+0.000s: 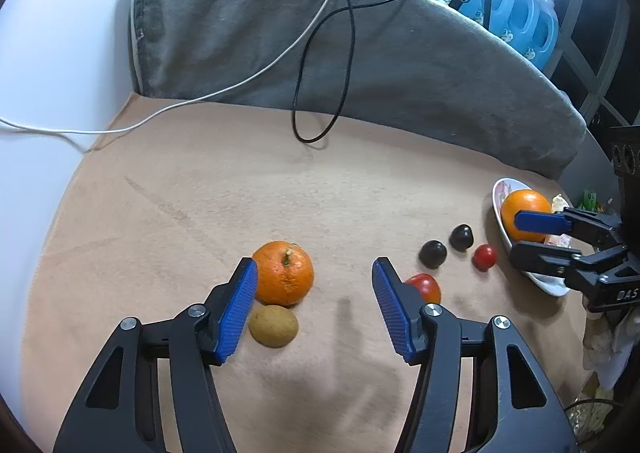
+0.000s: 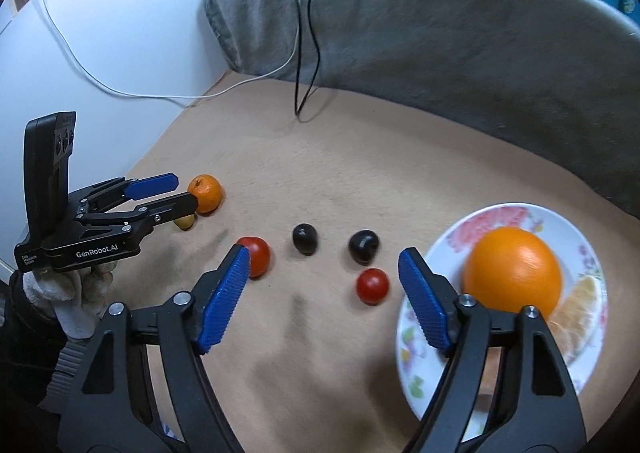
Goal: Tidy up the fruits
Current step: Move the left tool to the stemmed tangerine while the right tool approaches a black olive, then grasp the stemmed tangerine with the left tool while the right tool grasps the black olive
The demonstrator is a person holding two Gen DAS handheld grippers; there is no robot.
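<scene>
My left gripper (image 1: 314, 273) is open and empty, low over the tan table. A mandarin (image 1: 283, 273) and a brown kiwi-like fruit (image 1: 274, 325) lie beside its left finger. A red tomato (image 1: 425, 287) is partly hidden behind its right finger. My right gripper (image 2: 322, 269) is open and empty, just left of a floral plate (image 2: 432, 369) that holds a big orange (image 2: 514, 269). Two dark fruits (image 2: 305, 239) (image 2: 363, 245) and two red tomatoes (image 2: 256, 255) (image 2: 373, 285) lie ahead of it. The left gripper also shows in the right wrist view (image 2: 182, 193), the right gripper in the left wrist view (image 1: 520, 233).
A grey blanket (image 1: 360, 45) is heaped along the table's far edge. A white cable (image 1: 168, 109) and a black cable (image 1: 312, 133) hang onto the table. Blue detergent bottles (image 1: 520, 9) stand behind at the right. Orange slices (image 2: 580, 313) lie on the plate.
</scene>
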